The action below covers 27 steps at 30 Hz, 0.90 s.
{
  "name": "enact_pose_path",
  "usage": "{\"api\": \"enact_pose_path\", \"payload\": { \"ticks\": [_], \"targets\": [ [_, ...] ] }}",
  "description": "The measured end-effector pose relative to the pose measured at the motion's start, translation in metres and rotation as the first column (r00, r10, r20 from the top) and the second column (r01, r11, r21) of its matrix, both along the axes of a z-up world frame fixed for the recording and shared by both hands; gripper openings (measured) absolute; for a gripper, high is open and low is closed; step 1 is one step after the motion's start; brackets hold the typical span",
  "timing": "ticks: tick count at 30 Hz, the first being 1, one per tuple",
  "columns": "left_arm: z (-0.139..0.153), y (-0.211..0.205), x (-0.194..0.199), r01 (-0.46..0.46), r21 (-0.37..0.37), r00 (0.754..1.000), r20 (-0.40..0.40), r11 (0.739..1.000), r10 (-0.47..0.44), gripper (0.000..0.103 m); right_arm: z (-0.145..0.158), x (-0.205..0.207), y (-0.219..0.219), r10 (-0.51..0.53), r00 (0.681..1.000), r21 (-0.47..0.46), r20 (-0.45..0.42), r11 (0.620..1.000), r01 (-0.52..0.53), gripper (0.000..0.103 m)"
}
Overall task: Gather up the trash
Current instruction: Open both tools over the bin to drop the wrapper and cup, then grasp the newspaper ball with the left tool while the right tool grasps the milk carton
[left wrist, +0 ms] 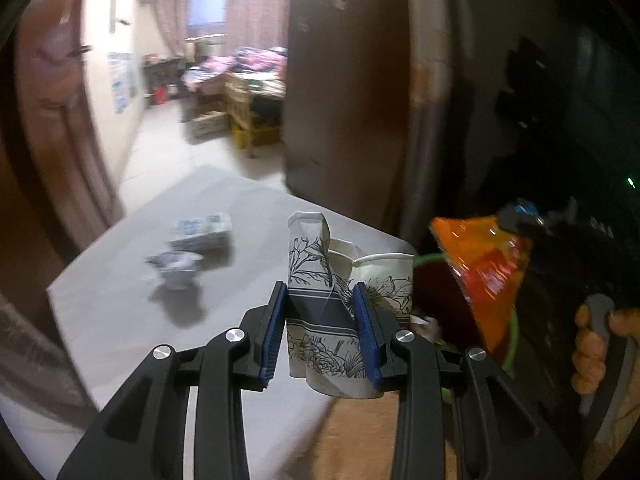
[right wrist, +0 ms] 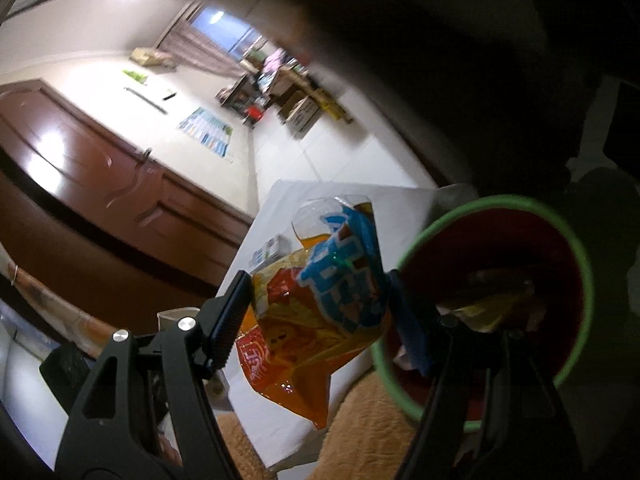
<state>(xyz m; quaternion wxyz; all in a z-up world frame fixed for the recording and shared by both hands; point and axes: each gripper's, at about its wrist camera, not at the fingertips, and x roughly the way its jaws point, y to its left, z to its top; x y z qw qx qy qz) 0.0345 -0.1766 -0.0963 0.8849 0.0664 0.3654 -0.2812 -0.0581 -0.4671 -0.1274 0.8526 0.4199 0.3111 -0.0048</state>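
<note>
Left wrist view shows the left gripper (left wrist: 322, 334) angled down over the white table (left wrist: 120, 304), its blue pads pressed against both sides of a crushed paper cup (left wrist: 324, 320) with a flower print, held just inside the table's near right corner. Farther in on the table lie a small printed carton (left wrist: 202, 232) and a crumpled grey wrapper (left wrist: 174, 266), touching or nearly so, well apart from the cup. At the right edge a hand (left wrist: 600, 344) grips the right gripper's handle.

Right wrist view shows the right gripper (right wrist: 316, 308) tilted and rolled, its jaws closed on an orange snack bag (right wrist: 312, 316) with blue lettering. The bag hangs at the table's edge, just beside a green-rimmed bin (right wrist: 576, 248) holding some scraps. An orange cloth (right wrist: 360, 432) lies below. A brown door (right wrist: 100, 184) and a tiled floor (right wrist: 320, 152) fill the background, blurred.
</note>
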Motion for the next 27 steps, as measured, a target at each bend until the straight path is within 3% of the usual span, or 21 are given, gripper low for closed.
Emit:
{"api": "enact_pose_path", "payload": {
  "ticks": [9, 10, 13, 16, 20, 23, 26, 27],
  "targets": [
    [-0.025, -0.076, -0.012, 0.231, 0.005, 0.970, -0.083, 0.973, -0.230, 0.032, -0.001, -0.026, -0.039, -0.169, 0.982, -0.130, -0.088, 0.979, 0.157, 0.070],
    [-0.027, -0.082, -0.013, 0.251, 0.002, 0.964, -0.093, 0.968, -0.250, 0.037, -0.002, -0.025, -0.040, -0.182, 0.977, -0.152, -0.107, 0.975, 0.165, 0.071],
    [-0.031, -0.094, -0.019, 0.286, -0.013, 0.953, -0.098, 0.958, -0.286, 0.087, -0.007, -0.017, -0.038, -0.195, 0.964, -0.222, -0.181, 0.963, 0.153, 0.083],
    [-0.031, -0.091, -0.020, 0.278, -0.009, 0.959, -0.058, 0.961, -0.278, 0.091, -0.013, -0.007, -0.030, -0.189, 0.954, -0.277, -0.232, 0.953, 0.122, 0.088],
    [-0.034, -0.066, 0.002, 0.178, 0.019, 0.984, -0.017, 0.984, -0.177, 0.092, -0.013, 0.006, -0.019, -0.166, 0.959, -0.309, -0.230, 0.947, 0.090, 0.088],
    [-0.043, -0.033, 0.035, 0.020, 0.020, 1.000, -0.020, 1.000, -0.019, 0.094, -0.011, 0.014, -0.009, -0.149, 0.965, -0.321, -0.215, 0.944, 0.074, 0.089],
    [-0.058, 0.008, 0.080, -0.168, 0.035, 0.985, -0.039, 0.985, 0.169, 0.094, -0.011, 0.026, 0.004, -0.126, 0.971, -0.327, -0.205, 0.943, 0.054, 0.089],
    [-0.065, 0.023, 0.097, -0.240, 0.055, 0.969, -0.044, 0.969, 0.243, 0.094, -0.010, 0.030, 0.008, -0.115, 0.972, -0.327, -0.206, 0.944, 0.043, 0.089]
  ]
}}
